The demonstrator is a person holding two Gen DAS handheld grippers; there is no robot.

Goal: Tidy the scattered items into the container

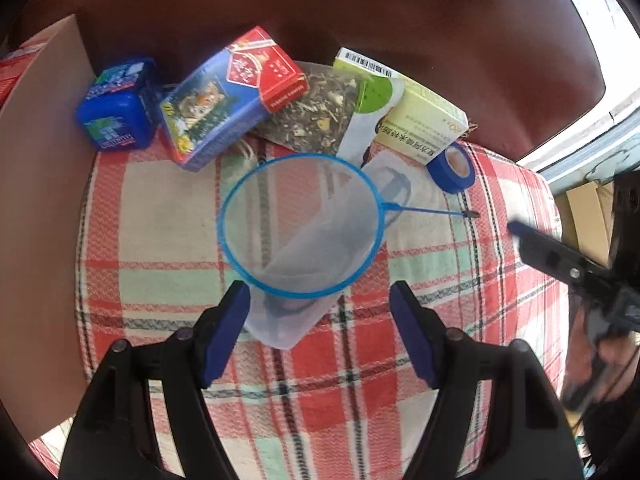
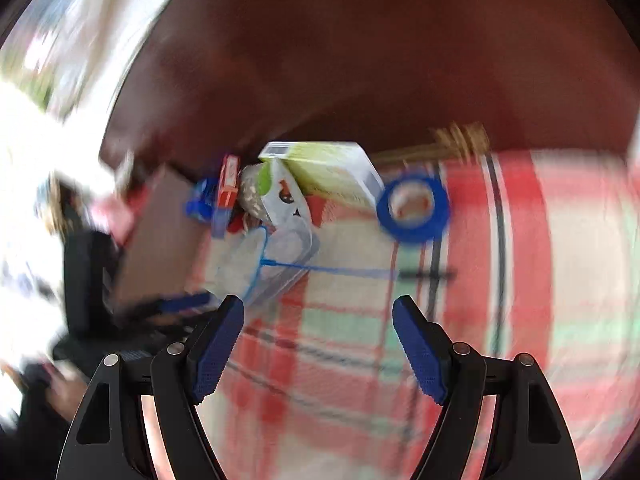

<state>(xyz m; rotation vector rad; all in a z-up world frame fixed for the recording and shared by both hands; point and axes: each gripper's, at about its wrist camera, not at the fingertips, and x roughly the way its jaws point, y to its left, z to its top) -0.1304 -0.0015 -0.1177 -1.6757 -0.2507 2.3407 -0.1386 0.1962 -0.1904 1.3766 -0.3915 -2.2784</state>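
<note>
A blue-rimmed mesh net (image 1: 300, 226) lies on top of a clear plastic container (image 1: 288, 320) on a plaid cloth (image 1: 160, 288). My left gripper (image 1: 320, 300) is open and empty, just short of the net's near rim. Behind the net lie a blue tub (image 1: 116, 108), a blue-and-red card box (image 1: 232, 96), a herb packet (image 1: 316, 112), a green box (image 1: 420, 120) and a blue tape roll (image 1: 454, 166). My right gripper (image 2: 318, 316) is open and empty above the cloth; the view is blurred. It shows the tape roll (image 2: 414, 210) and the net's handle (image 2: 328, 270).
A brown cardboard flap (image 1: 40, 200) stands at the left. A dark red backrest (image 1: 360, 20) rises behind the items. The right gripper's body (image 1: 568, 268) shows at the right edge of the left wrist view. A straw-coloured object (image 2: 460, 140) lies at the back.
</note>
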